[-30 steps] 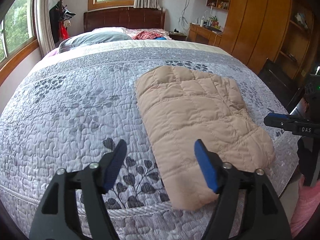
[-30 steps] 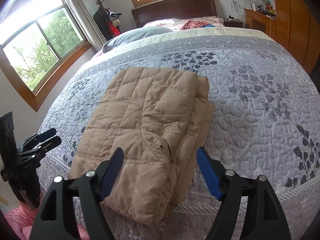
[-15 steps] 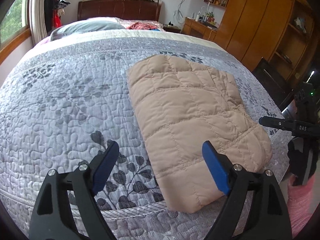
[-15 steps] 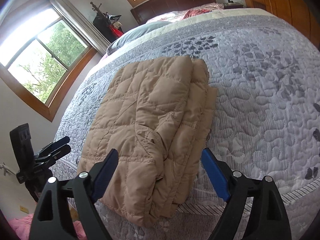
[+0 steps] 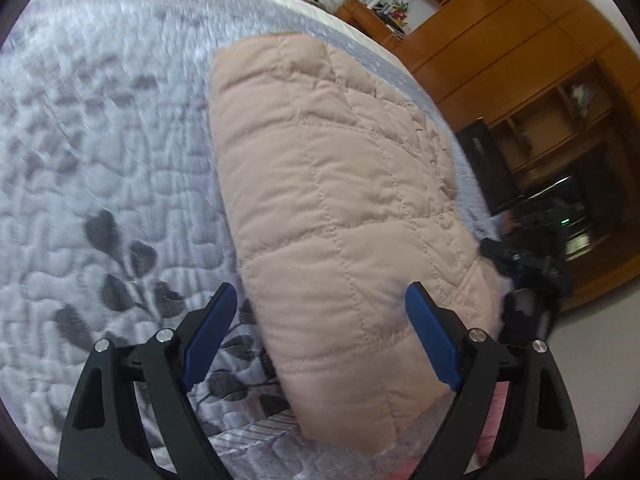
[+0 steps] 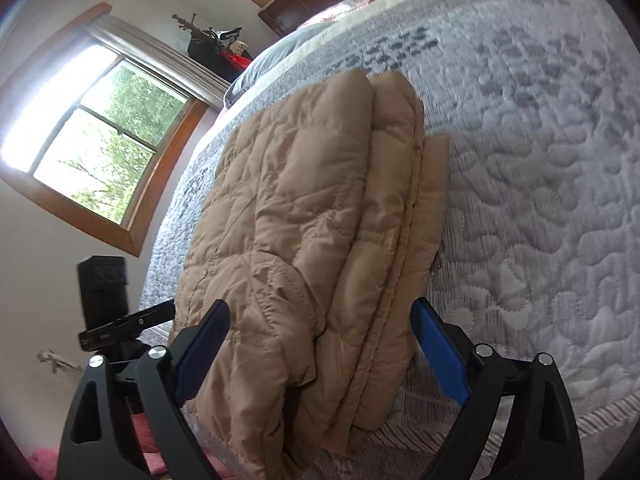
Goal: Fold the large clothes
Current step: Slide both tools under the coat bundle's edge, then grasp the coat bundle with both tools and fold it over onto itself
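The black left gripper with blue finger pads (image 5: 320, 300) has its jaws spread wide; the matching black, blue-padded right gripper (image 6: 320, 316) likewise gapes, empty.

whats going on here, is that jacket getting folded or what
A person is working with two handheld tools over a tan quilted jacket that lies folded lengthwise into stacked layers on the grey quilted bedspread. The left tool and the right tool are both open and empty, each lined up with the jacket's near end at the foot of the bed. Neither grips fabric yet; a further fold from this end looks likely.
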`<state>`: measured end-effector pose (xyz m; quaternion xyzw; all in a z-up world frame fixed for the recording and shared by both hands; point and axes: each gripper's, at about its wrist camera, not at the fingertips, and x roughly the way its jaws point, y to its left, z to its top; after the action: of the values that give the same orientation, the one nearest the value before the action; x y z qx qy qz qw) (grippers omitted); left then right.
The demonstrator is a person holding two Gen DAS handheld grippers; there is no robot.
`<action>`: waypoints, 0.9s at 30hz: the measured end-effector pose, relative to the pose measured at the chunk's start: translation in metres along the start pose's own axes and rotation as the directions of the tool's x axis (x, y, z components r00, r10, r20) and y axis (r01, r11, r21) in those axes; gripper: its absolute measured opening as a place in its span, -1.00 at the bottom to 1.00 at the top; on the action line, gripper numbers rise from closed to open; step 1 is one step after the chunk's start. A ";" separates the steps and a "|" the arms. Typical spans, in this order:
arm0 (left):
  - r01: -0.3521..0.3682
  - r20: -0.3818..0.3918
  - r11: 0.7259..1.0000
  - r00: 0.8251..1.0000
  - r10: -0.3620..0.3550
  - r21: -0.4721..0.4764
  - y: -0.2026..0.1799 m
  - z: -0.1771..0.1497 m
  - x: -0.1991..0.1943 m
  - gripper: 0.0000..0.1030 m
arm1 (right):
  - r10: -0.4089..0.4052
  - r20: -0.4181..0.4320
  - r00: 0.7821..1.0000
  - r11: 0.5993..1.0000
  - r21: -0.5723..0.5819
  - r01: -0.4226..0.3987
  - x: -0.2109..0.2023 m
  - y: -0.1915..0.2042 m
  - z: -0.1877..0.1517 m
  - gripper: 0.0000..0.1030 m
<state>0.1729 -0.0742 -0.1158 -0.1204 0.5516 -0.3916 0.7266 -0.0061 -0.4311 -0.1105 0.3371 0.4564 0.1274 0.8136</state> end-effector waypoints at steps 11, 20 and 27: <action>0.198 -0.071 0.978 0.977 -0.202 -0.067 0.014 0.009 0.044 0.78 | 0.092 -0.077 0.993 0.995 0.044 -0.089 0.036 -0.019 -0.004 0.94; 0.172 0.010 0.985 0.985 -0.172 0.015 -0.003 0.004 0.034 0.14 | 0.048 -0.001 0.999 0.994 -0.095 -0.048 0.028 0.016 -0.013 -0.16; 0.212 0.105 0.975 0.970 -0.217 0.062 -0.020 0.013 -0.001 0.08 | 0.064 0.079 0.995 0.973 -0.225 -0.045 0.009 0.062 -0.001 -0.23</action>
<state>0.1756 -0.0898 -0.0984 -0.1826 0.4842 -0.4742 0.7123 0.0041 -0.3799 -0.0760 0.2610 0.3944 0.1855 0.8613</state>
